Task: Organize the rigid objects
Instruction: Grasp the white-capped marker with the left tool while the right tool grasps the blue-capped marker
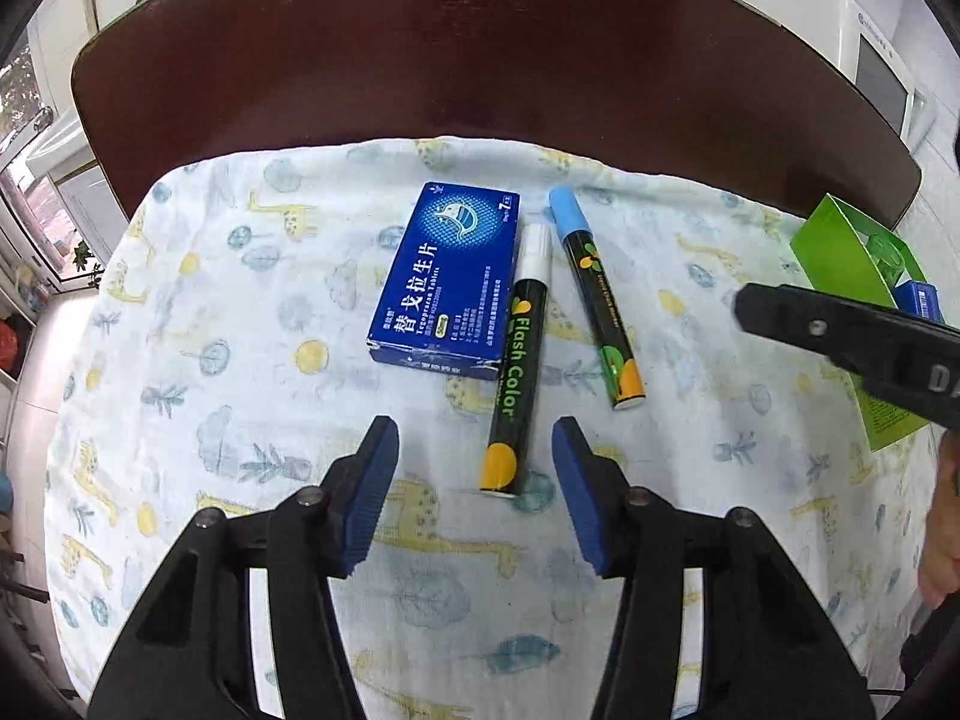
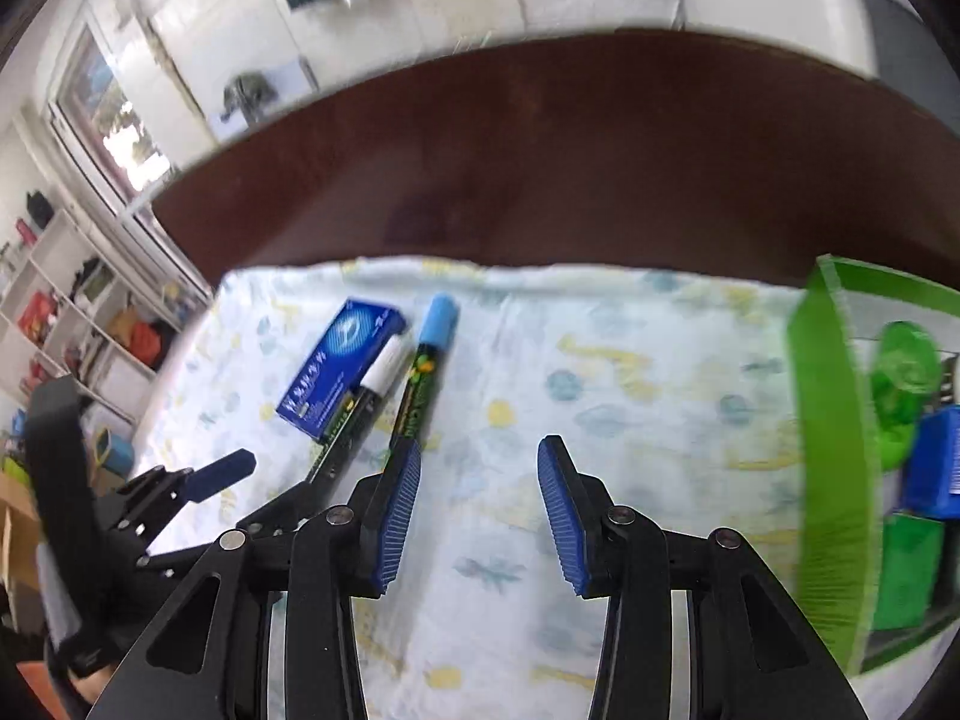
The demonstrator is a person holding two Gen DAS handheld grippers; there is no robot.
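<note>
A blue tablet box [image 1: 447,279] lies on the patterned cloth [image 1: 240,360]. Beside it on the right lie a white-capped marker [image 1: 521,360] and a blue-capped marker [image 1: 594,294]. My left gripper [image 1: 477,468] is open and empty, just in front of the white-capped marker's rear end. My right gripper [image 2: 477,510] is open and empty above the cloth [image 2: 600,390], right of the blue-capped marker [image 2: 426,366]; the box [image 2: 339,369] and white-capped marker [image 2: 366,402] lie further left. A green bin [image 2: 840,450] at the right holds a blue box [image 2: 936,462].
The cloth covers the near part of a dark brown table [image 1: 480,60]. The green bin [image 1: 852,264] stands at the cloth's right edge. The right gripper's arm [image 1: 852,336] reaches in from the right. Shelves [image 2: 72,324] and a window stand far left.
</note>
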